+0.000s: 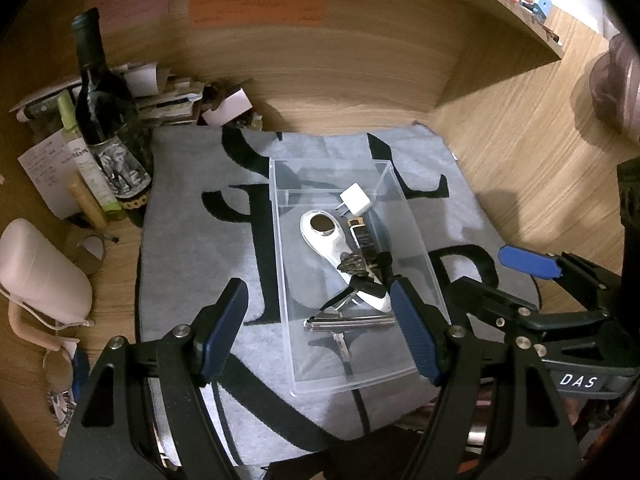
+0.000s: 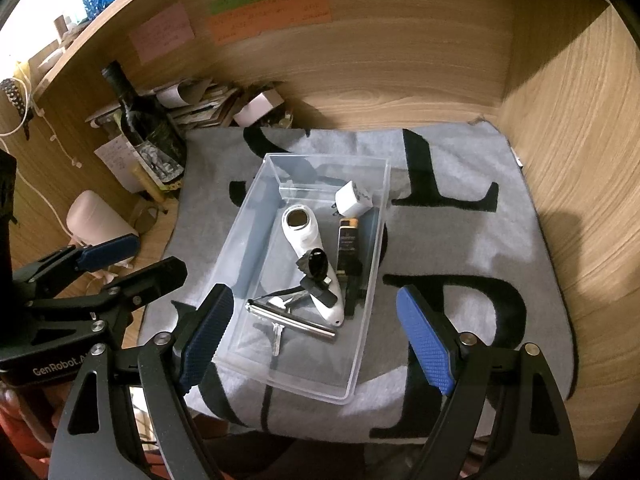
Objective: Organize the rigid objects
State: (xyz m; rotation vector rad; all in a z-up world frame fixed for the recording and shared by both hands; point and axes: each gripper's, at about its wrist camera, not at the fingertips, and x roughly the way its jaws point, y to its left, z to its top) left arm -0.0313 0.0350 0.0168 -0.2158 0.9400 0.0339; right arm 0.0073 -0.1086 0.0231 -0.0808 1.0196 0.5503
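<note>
Hovering wide open and empty, left gripper and right gripper flank the clear bin holding charger, white handheld gadget and keys. Only the left view shows the green spray bottle beside the wine bottle, left of the bin. Grey lettered mat, wooden desk nook.

The right gripper, seen to the right of the left gripper, carries a label reading "DAS". The left gripper's body bears "GenRobot.A", the rest cut off. Ahead of both, the grey mat shows large black letters "L" and "P". Writing on the coloured notes is too small to read.
</note>
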